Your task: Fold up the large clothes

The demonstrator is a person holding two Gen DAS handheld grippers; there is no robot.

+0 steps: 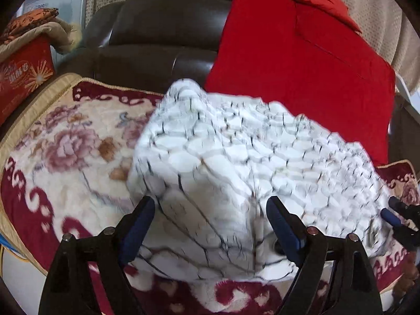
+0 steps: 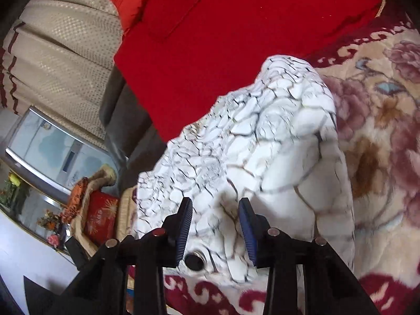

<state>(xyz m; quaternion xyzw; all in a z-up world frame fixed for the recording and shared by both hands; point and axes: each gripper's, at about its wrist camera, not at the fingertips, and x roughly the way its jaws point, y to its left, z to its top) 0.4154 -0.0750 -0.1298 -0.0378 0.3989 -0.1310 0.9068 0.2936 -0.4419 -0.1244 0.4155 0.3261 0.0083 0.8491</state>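
Note:
A white fluffy garment with a dark crackle pattern (image 1: 236, 162) lies bunched on a floral blanket (image 1: 65, 144). My left gripper (image 1: 210, 215) is open, its blue-padded fingers (image 1: 139, 225) straddling the garment's near edge. My right gripper (image 2: 215, 220) is open too, its jaws apart around a fold of the same garment (image 2: 262, 144), close to a black button (image 2: 194, 261). The right gripper's tips also show in the left wrist view (image 1: 396, 215) at the garment's right edge.
A red cushion (image 1: 302, 73) leans against a dark leather sofa back (image 1: 162, 26) behind the garment. A red box with folded cloth on it (image 1: 23, 73) stands at the left. Beige curtains (image 2: 65, 52) and a cabinet (image 2: 52, 152) are beyond.

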